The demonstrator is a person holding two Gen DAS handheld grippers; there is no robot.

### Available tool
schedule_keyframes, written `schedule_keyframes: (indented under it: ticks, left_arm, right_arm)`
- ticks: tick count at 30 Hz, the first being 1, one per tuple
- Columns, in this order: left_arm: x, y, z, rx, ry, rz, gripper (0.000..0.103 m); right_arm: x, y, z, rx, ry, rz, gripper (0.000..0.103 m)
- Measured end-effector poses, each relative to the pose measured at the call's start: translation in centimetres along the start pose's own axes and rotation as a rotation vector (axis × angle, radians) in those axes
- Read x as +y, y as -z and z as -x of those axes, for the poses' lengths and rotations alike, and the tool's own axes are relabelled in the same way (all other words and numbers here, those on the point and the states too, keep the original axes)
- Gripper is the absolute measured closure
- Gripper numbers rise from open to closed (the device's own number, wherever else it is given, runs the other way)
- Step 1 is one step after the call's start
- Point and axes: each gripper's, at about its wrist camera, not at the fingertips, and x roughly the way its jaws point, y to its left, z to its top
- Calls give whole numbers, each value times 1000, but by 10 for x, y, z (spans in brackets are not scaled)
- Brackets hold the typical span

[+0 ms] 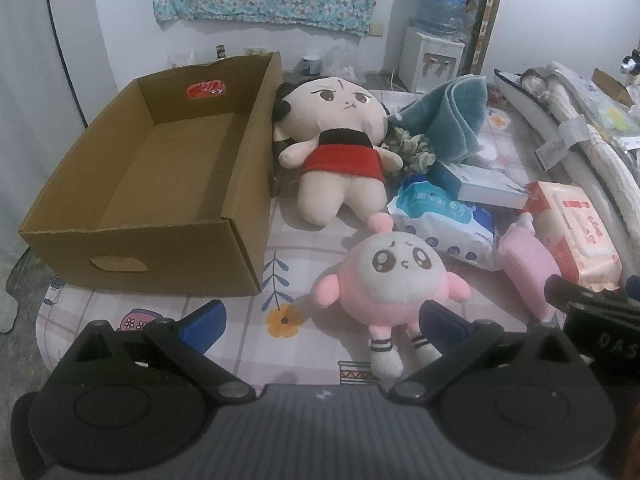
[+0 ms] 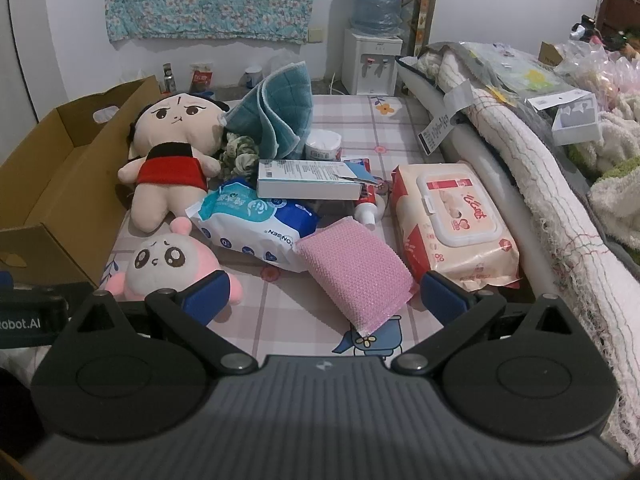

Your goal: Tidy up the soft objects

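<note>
Red tube [image 2: 366, 204] mostly hidden under white box [image 2: 308, 185]; label unreadable.

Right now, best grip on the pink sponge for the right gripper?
Grip the pink sponge across its short width near the middle. It lies flat, long axis running diagonally toward the camera, with bare tablecloth on both long sides at the near half. The open right gripper should come from above, rotated to span those sides. Its far end abuts the blue wipes pack, so avoid it.
</note>
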Motion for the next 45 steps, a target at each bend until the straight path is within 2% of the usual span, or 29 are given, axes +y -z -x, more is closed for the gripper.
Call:
schedule_keyframes:
  ticks: [24, 37, 41, 45]
  left_arm:
    - [3, 0, -6, 20, -10, 6, 0]
    - [3, 2, -18, 38, -11, 4, 0]
    - [6, 5, -22, 33, 18, -9, 0]
    - [7, 10, -24, 4, 77, -28, 0]
  right_arm:
    - [-2, 2, -3, 7, -1, -5, 1]
    - [-11, 4, -18, 33, 2, -39, 1]
    - [-20, 8, -24, 28, -29, -70, 1]
    - [-32, 13, -27, -5, -84, -107, 1]
